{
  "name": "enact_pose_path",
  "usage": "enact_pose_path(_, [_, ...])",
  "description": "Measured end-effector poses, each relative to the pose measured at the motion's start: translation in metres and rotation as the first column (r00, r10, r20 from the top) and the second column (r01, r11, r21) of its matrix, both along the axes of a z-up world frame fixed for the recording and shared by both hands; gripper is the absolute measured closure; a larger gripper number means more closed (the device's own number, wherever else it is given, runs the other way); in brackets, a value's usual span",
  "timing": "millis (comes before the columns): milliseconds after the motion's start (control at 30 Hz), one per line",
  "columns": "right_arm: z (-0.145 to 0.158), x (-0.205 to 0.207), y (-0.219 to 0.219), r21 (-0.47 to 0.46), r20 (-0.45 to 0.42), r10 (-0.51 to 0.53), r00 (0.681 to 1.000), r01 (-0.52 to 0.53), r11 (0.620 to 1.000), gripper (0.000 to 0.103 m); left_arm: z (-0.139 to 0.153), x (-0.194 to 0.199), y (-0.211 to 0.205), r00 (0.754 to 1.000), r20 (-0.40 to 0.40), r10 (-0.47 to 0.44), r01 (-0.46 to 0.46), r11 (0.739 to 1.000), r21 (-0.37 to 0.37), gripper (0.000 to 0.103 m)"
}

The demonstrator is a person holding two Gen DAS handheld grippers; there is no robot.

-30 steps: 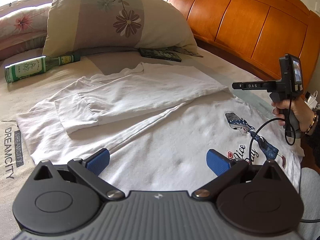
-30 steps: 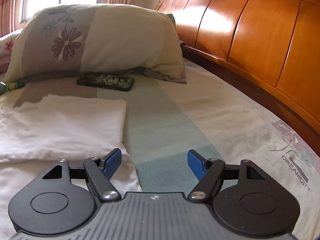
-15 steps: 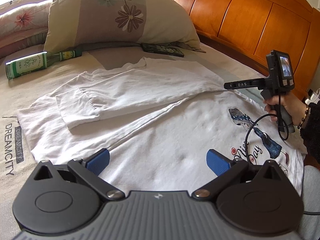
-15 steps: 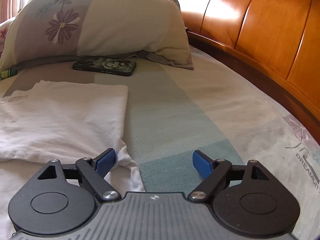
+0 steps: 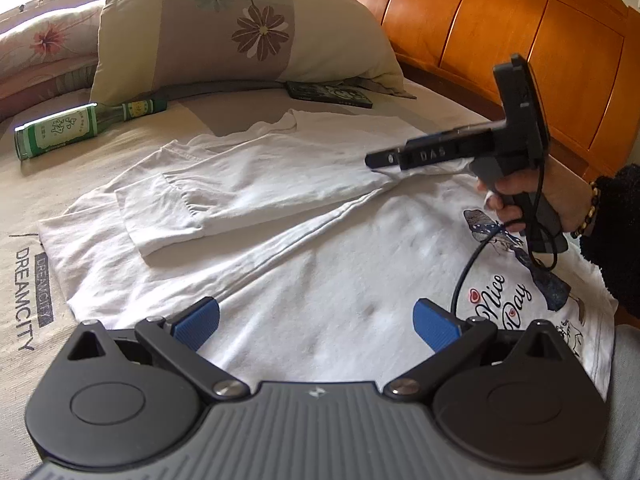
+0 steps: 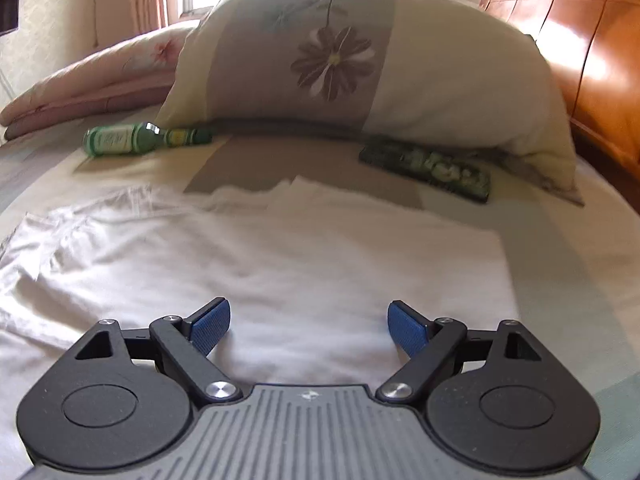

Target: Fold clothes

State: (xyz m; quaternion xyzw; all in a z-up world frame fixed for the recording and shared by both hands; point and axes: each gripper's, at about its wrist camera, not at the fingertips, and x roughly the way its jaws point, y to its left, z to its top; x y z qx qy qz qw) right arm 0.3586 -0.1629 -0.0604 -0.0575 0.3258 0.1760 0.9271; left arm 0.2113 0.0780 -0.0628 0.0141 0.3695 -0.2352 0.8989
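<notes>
A shirt [image 5: 304, 280] is lying flat on the bed [image 5: 24, 200], one sleeve [image 5: 256, 184] folded across it. Behind it a pillow [image 5: 240, 28] is leaning by the headboard [image 5: 520, 40] — a bottle [image 5: 68, 130] lying at its left, a case [image 5: 328, 94] at its right.

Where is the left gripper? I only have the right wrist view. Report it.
Observer: The left gripper hangs open over the near part of the white shirt, gripping nothing.
Operator: Describe the shirt's front.
Observer: A "Nice Day" print with a blue figure lies face up, just below the right hand.
Operator: Check the sleeve.
Observer: One long sleeve is folded across the body, its cuff end toward the green bottle.
</notes>
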Motion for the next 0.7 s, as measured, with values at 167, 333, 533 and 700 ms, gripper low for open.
enact_pose_path(167, [-0.004,-0.013,-0.030,0.009,-0.039,-0.030,0.999,0.030,1.000,0.005,0.001,0.001,0.006,1.000,-0.004,0.007,-0.007,1.000,-0.021,0.001])
enact_pose_path(333, [0.011,-0.003,-0.053,0.120,-0.020,-0.048,0.999,0.050,0.992,0.005,0.002,0.002,0.005,1.000,0.005,0.007,-0.007,1.000,-0.020,0.001])
enact_pose_path(533, [-0.008,0.031,-0.076,0.202,-0.108,-0.123,0.986,0.143,0.969,0.007,-0.001,0.002,0.003,1.000,-0.005,0.001,-0.001,1.000,0.000,0.001])
enact_pose_path(700, [0.000,0.030,-0.094,0.189,-0.098,-0.220,0.971,0.235,0.953,0.006,0.004,0.002,0.012,1.000,0.000,0.010,-0.010,0.999,-0.043,0.001])
